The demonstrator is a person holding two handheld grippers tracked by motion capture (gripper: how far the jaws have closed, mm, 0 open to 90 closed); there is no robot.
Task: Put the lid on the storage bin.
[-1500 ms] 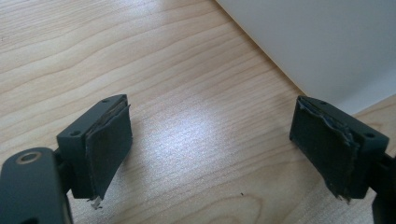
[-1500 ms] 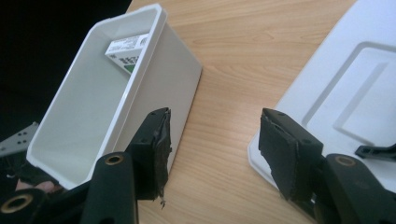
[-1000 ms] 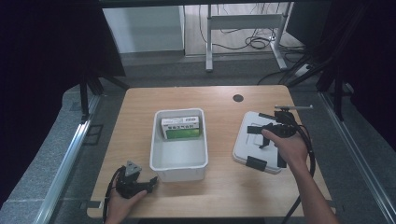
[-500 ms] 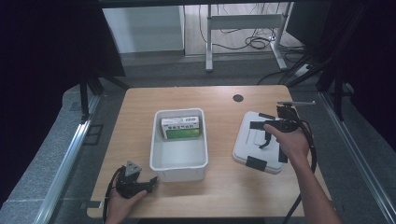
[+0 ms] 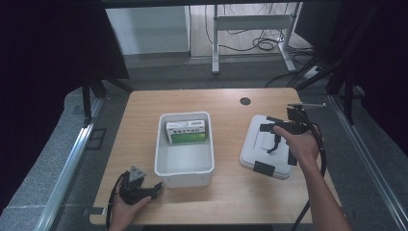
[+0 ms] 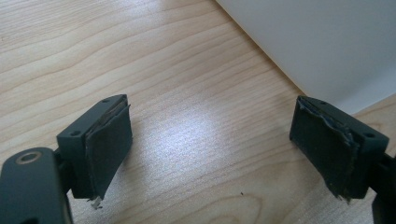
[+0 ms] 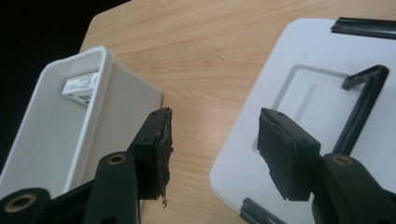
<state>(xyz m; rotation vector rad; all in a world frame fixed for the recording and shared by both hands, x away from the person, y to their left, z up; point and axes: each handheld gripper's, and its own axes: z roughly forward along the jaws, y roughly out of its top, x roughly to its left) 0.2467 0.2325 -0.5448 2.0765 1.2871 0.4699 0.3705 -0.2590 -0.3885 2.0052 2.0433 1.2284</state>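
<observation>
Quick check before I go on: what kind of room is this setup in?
Probably a lab or test workspace, not a home: a bare wooden table ringed by dark curtains, loose cables on the floor behind, and a second desk frame beyond.

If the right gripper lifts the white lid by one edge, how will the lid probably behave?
The white lid looks like thin moulded plastic, so probably light and fairly stiff. It is wide and flat, so held at one edge it may tilt or sag. Its smooth surface could slip between the pads of the open right gripper.

Wooden table [image 5: 226, 202] bears white bin [image 5: 184, 168] and lid [image 5: 257, 144].
</observation>
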